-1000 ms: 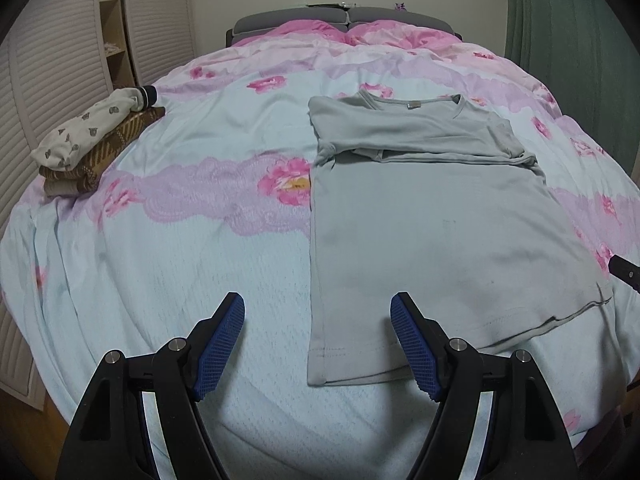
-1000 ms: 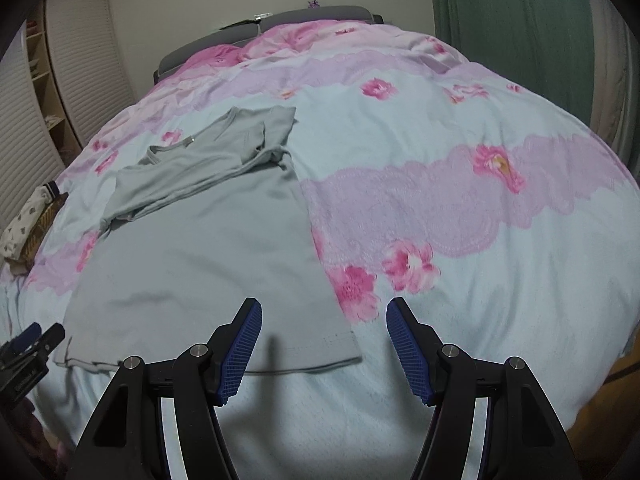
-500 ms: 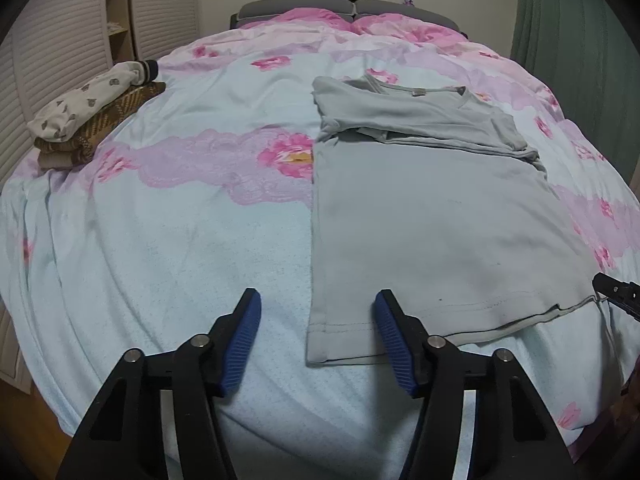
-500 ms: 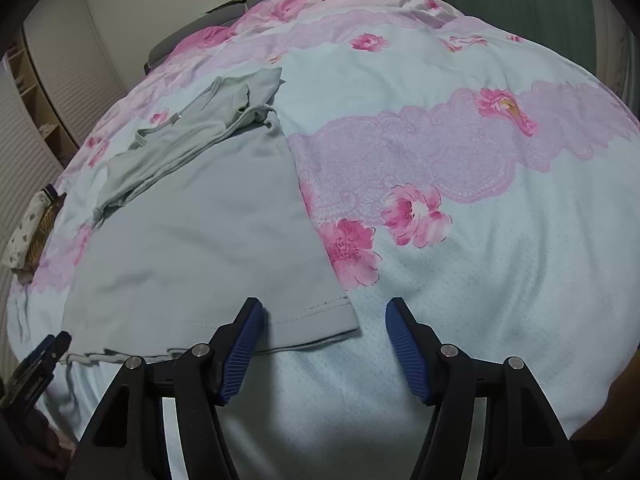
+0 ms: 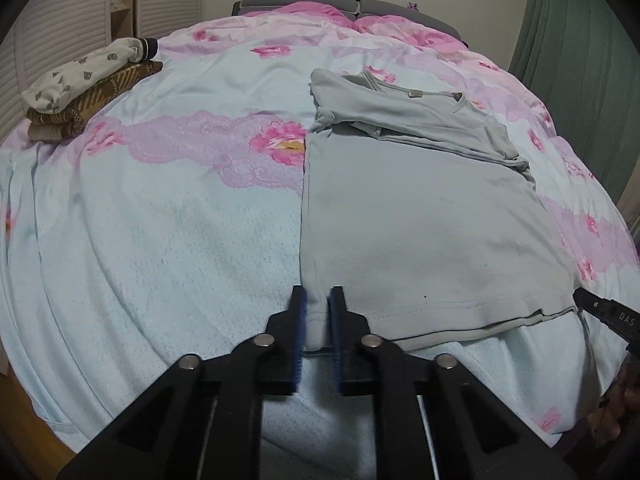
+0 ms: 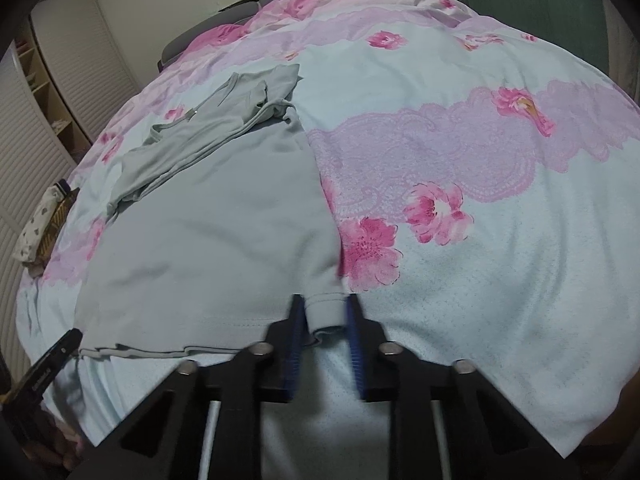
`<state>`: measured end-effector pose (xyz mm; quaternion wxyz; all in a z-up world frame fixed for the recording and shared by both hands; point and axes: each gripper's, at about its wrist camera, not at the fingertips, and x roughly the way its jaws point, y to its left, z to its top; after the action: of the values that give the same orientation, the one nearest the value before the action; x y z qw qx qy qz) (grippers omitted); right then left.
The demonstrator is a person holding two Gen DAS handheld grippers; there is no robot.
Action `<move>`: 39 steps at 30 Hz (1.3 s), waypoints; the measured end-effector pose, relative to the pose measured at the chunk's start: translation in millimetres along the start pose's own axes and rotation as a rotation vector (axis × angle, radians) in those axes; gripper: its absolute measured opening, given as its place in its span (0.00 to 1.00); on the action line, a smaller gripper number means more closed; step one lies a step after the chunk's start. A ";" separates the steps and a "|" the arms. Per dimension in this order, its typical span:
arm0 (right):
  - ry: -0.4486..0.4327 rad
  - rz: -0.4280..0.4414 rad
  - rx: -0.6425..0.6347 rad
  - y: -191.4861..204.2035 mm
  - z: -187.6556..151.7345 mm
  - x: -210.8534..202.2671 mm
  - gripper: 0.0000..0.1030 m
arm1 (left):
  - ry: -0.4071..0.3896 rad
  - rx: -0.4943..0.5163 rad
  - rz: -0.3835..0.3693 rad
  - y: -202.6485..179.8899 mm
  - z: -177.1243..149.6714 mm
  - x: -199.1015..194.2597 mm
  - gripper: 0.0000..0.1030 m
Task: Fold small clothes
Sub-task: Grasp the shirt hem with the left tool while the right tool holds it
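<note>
While the grey T-shirt (image 5: 420, 216) lies flat on the bed (image 5: 180, 240) near its front edge, sleeves folded in across the top, both grippers sit at its hem corners. Left gripper (image 5: 316, 312): jaws closing, hem corner bunched between the pads. Right gripper (image 6: 326, 316): jaws closing, the other hem corner pinched between them. Folded clothes stack (image 5: 84, 92) sits at the bed's left edge.

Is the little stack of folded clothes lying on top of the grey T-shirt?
No, the stack of folded clothes sits by the far left edge of the floral bedspread, well apart from the grey cotton T-shirt.
</note>
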<state>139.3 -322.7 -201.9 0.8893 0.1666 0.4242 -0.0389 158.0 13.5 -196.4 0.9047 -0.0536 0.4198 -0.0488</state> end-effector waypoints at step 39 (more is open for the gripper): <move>-0.007 0.021 0.038 -4.2 -7.7 -25.3 0.40 | 0.031 -0.021 -0.049 4.9 -6.7 -25.7 0.33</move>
<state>116.6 -326.0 -188.1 0.8877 0.1877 0.4186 -0.0384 136.5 21.4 -182.0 0.8960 -0.0725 0.4328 -0.0673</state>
